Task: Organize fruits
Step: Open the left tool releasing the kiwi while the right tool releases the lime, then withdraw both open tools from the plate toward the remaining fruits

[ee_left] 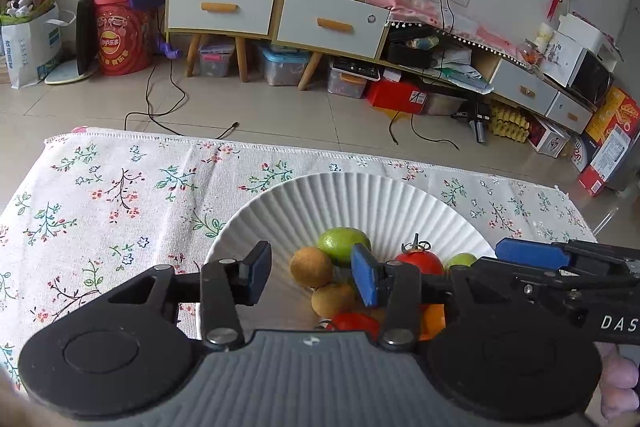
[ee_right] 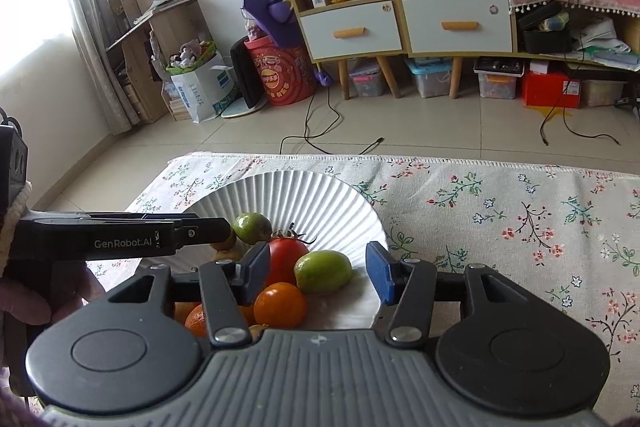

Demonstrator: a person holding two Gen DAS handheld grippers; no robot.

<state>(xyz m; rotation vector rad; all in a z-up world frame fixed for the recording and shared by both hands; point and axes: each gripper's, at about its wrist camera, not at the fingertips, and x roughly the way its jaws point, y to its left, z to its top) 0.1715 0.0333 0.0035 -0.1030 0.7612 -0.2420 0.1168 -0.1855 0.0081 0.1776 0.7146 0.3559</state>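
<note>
A white fluted paper plate (ee_left: pixel 360 195) on the flowered cloth holds several fruits. My left gripper (ee_left: pixel 311 273) hangs open over it; a yellow-brown round fruit (ee_left: pixel 311 266) lies between its pads, apart from both. A green fruit (ee_left: pixel 344 243), a stemmed red tomato (ee_left: pixel 420 261) and a second brown fruit (ee_left: pixel 332 299) sit close by. In the right wrist view my right gripper (ee_right: pixel 318 273) is open above the plate (ee_right: pixel 280 191), with a green fruit (ee_right: pixel 323 271) between its pads, untouched. A tomato (ee_right: pixel 286 259) and an orange (ee_right: pixel 280 305) lie by its left pad.
The flowered tablecloth (ee_left: pixel 120 207) covers the table, whose far edge (ee_right: pixel 480 161) drops to a tiled floor with cables. Shelves, drawers and boxes stand along the far wall. Each gripper's arm reaches across the other's view at the plate's side.
</note>
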